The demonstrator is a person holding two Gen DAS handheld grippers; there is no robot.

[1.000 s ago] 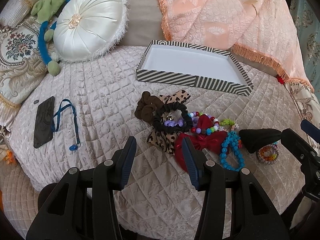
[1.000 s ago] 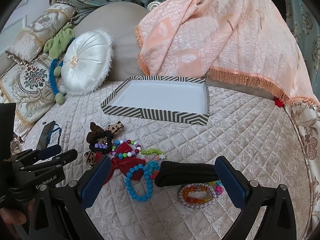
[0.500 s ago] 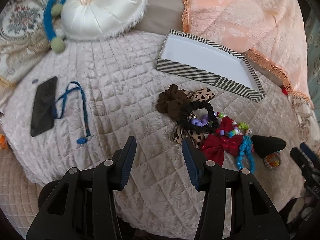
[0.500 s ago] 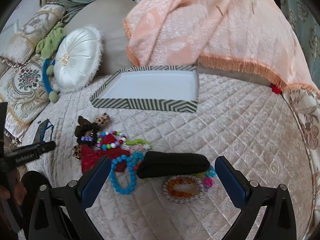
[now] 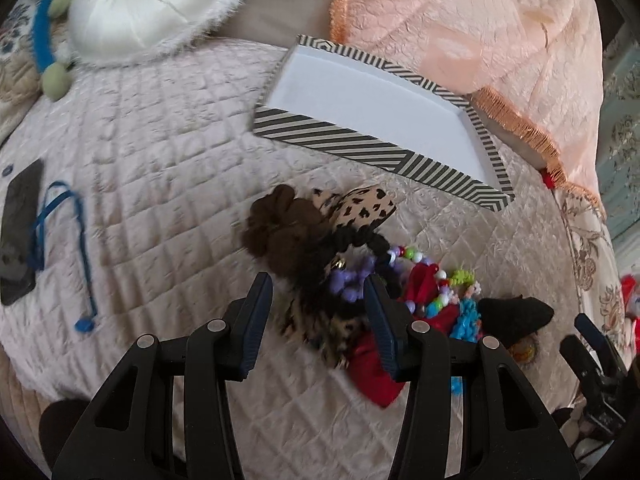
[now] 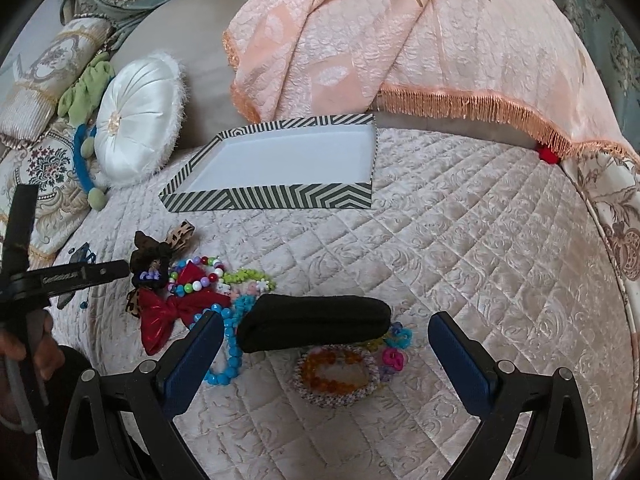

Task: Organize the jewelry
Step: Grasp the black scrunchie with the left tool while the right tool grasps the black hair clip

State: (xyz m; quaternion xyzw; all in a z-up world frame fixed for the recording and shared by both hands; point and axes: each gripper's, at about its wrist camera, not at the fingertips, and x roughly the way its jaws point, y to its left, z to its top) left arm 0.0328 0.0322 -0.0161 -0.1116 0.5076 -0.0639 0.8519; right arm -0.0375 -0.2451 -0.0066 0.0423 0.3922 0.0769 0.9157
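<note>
The landmark for all positions is the striped tray, which lies open and empty on the quilted bedspread, its white floor bare. All accessories to be sorted lie in one heap on the near side of the tray, apart from it.

Largest item: the black pouch, lying flat at the near edge of the heap, farthest from the tray. The right gripper hangs over it with its jaws spread wide, one each side of the pouch ends, clamping nothing.

Next: the red bow, near-left of the tray, overlapped by the leopard-print bow and the brown scrunchie, which lie closest to the tray's near wall.

Next: the black scrunchie, resting on the leopard-print bow. The left gripper is poised over this cluster, jaws apart and empty.

Smallest: the blue bead bracelet and the amber bead bracelet, both beside the pouch.

Procedure, as a judgement: the step in hand is the first pick.
1. Select one item only; the heap is tangled, and a deep grasp is likely to drag neighbours.
2. Pinch the topmost fabric fold, not the beads.
3. Lift straight up before travelling toward the tray.
4. Release low over the tray floor.
</note>
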